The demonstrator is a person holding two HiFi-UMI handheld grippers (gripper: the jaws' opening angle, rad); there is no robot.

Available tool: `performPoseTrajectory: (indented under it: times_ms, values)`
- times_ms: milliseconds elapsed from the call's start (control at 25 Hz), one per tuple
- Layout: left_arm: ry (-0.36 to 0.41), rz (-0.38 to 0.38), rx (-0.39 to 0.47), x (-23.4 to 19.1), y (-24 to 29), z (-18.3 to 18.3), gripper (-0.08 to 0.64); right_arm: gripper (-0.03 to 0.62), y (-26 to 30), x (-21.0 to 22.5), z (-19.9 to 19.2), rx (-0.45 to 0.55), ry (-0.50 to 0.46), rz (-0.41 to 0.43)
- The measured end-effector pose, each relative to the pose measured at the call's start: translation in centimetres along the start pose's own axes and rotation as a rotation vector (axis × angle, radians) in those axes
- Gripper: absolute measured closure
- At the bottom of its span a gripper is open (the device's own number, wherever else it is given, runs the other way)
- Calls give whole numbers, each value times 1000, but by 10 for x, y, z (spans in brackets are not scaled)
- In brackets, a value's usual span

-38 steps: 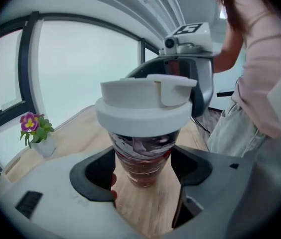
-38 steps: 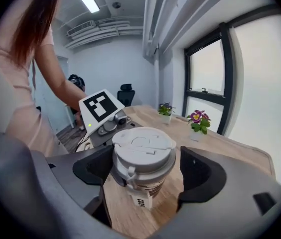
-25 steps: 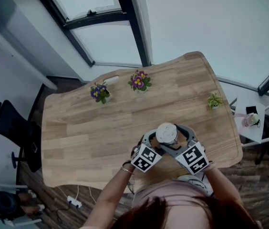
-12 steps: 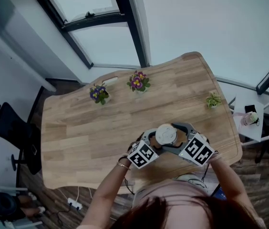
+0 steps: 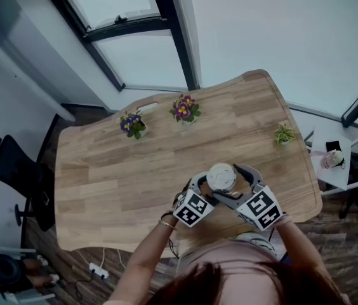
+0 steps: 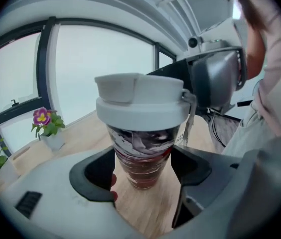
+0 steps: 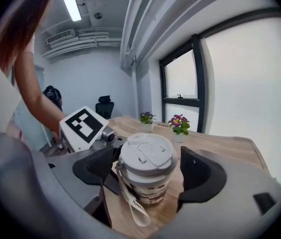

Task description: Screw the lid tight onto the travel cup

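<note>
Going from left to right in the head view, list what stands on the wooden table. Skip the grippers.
blue-flowered pot plant → pink-flowered pot plant → travel cup → small green plant

No word, number or brand can be read anywhere. A black-and-white square marker (image 5: 193,209) is carried on the cube of the left gripper (image 6: 143,169), and a like one (image 5: 259,210) on the cube of the right gripper (image 7: 148,171); these are coded patterns, not lettering. Dark print is borne on the strap (image 7: 133,203) hanging from the travel cup (image 7: 148,188), but it is too small and blurred to be made out. A dark pattern is printed on the cup's wall, and no letters can be told in it.
</note>
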State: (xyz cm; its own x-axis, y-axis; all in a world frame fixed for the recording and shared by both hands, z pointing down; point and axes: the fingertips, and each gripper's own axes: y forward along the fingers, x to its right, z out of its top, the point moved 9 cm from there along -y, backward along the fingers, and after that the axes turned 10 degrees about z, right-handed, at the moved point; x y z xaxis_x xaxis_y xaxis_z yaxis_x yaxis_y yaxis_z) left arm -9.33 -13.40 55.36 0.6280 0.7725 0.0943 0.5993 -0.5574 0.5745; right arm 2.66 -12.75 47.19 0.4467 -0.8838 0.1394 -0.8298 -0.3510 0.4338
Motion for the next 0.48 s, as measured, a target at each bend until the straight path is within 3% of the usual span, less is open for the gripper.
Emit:
performPoseTrajectory:
  times_ms: [160,280,400,480]
  values:
    - [91,-116,-35,-6,-5,-2,219,209,-5,6,2,-111,-80,168]
    - [120,-151,-35,-3,-6,0,219,210,-1,9,2,-146,-100,231]
    - [98,-117,-30,-1,-7,1,219,210,1,5,1,-115,-104,197]
    - [60,-63,-22,2,-7,-1,219,210,2,0,-1,-74,-76,111]
